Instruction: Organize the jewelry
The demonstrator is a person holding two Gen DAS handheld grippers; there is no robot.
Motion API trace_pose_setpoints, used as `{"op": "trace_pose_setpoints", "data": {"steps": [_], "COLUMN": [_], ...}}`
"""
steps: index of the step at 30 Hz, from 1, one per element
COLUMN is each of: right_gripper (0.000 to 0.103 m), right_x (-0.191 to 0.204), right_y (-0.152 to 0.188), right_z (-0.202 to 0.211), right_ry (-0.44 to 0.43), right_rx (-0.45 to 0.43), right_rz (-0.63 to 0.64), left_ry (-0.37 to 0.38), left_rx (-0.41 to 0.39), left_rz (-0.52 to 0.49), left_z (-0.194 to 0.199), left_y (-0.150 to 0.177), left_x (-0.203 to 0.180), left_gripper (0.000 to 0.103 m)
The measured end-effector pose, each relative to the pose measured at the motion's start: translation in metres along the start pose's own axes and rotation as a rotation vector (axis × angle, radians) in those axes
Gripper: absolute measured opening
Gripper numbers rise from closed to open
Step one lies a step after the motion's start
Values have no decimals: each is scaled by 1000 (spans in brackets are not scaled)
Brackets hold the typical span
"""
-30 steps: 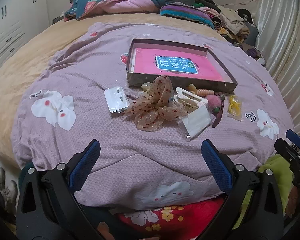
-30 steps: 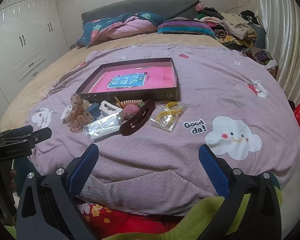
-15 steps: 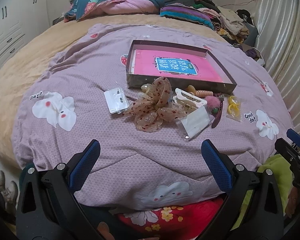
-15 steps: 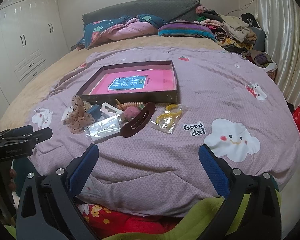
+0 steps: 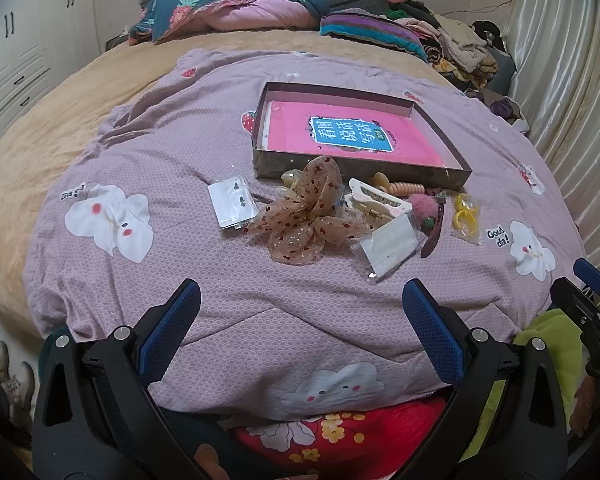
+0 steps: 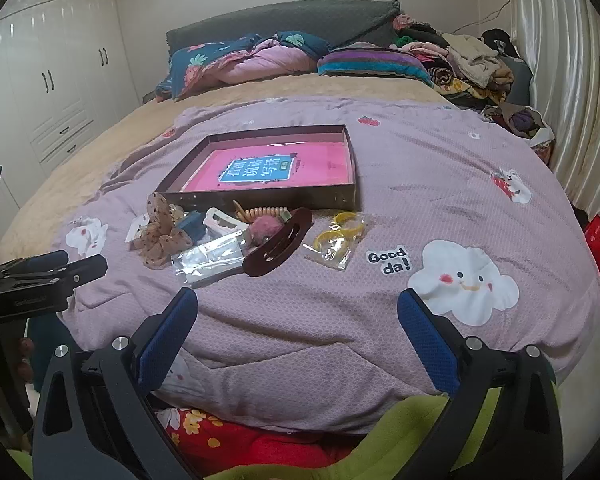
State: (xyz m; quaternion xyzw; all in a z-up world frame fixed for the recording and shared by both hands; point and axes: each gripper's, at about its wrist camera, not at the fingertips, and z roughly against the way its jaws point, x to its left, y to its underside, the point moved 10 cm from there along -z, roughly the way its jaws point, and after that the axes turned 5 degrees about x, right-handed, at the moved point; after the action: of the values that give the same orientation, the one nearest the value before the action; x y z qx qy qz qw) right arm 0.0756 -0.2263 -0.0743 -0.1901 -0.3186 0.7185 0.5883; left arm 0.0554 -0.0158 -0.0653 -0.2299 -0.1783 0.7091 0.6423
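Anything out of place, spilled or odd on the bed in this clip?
Nothing is damaged. The hair accessories, including the sheer bow, brown hair clip and bagged yellow rings, lie heaped on the quilt outside the tray. Oddly, the tray holds only a pink book.

Box and accessories on bedspread.
Tray box behind the accessory pile; earring card left, ring packet right.
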Motion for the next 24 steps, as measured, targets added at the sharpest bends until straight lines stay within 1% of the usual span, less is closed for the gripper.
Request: {"op": "trace_pose_setpoints", "data": {"steps": [24], "right_gripper": [99], "right_x": [8], "right_y": [-6], "right_z": [9], "right_ry": [-14], "right_rx": [-24], "right_rz": [17], "left_ry": [2], "left_rx": [-7], "left_rz": [3], "left_z": [4], "left_y": [-1], "left_x": [-1], "left_gripper": [95]}}
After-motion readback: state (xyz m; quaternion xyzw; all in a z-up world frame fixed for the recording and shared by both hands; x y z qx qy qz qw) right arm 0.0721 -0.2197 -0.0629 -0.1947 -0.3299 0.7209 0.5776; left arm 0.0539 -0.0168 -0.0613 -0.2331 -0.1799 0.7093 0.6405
